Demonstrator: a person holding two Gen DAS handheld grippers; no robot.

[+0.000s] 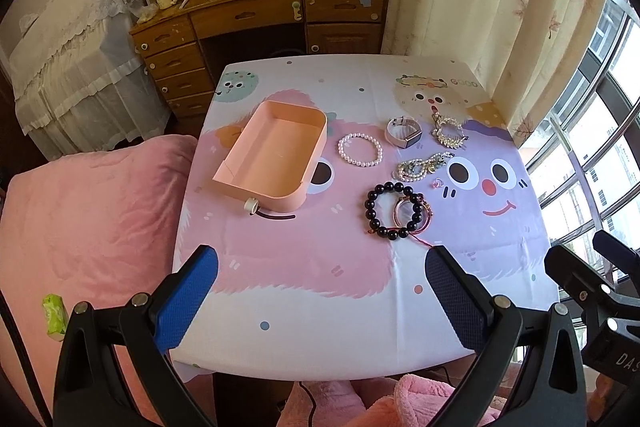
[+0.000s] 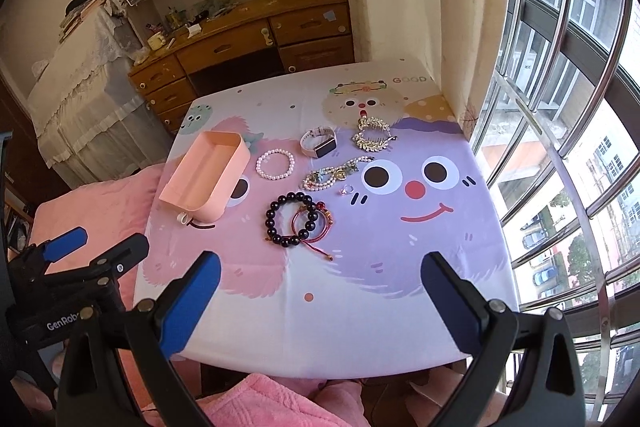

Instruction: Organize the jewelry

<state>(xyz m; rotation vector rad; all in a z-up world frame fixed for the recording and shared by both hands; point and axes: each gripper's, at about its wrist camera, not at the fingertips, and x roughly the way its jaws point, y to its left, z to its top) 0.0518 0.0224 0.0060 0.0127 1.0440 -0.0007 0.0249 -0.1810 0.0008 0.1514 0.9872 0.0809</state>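
An empty pink box (image 1: 276, 155) (image 2: 206, 175) lies on the cartoon tablecloth (image 1: 320, 287) (image 2: 360, 287), left of the jewelry. Right of it lie a pearl bracelet (image 1: 360, 149) (image 2: 275, 165), a watch (image 1: 404, 131) (image 2: 319, 142), a gold leaf piece (image 1: 449, 131) (image 2: 372, 135), a pearl-and-gem piece (image 1: 424, 166) (image 2: 336, 175), a small ring (image 1: 438, 183) (image 2: 346, 189), a dark bead bracelet (image 1: 394, 211) (image 2: 294, 219) and a red cord bracelet (image 1: 412, 215) (image 2: 312, 227). My left gripper (image 1: 320, 267) and right gripper (image 2: 320, 271) are open and empty, above the table's near edge.
A small white ring piece (image 1: 251, 205) (image 2: 183, 217) lies by the box's near corner. A pink bed (image 1: 88, 227) adjoins the table's left side. A wooden desk (image 1: 260, 19) stands behind. Curtain (image 1: 460, 7) and window bars (image 2: 560, 147) are on the right.
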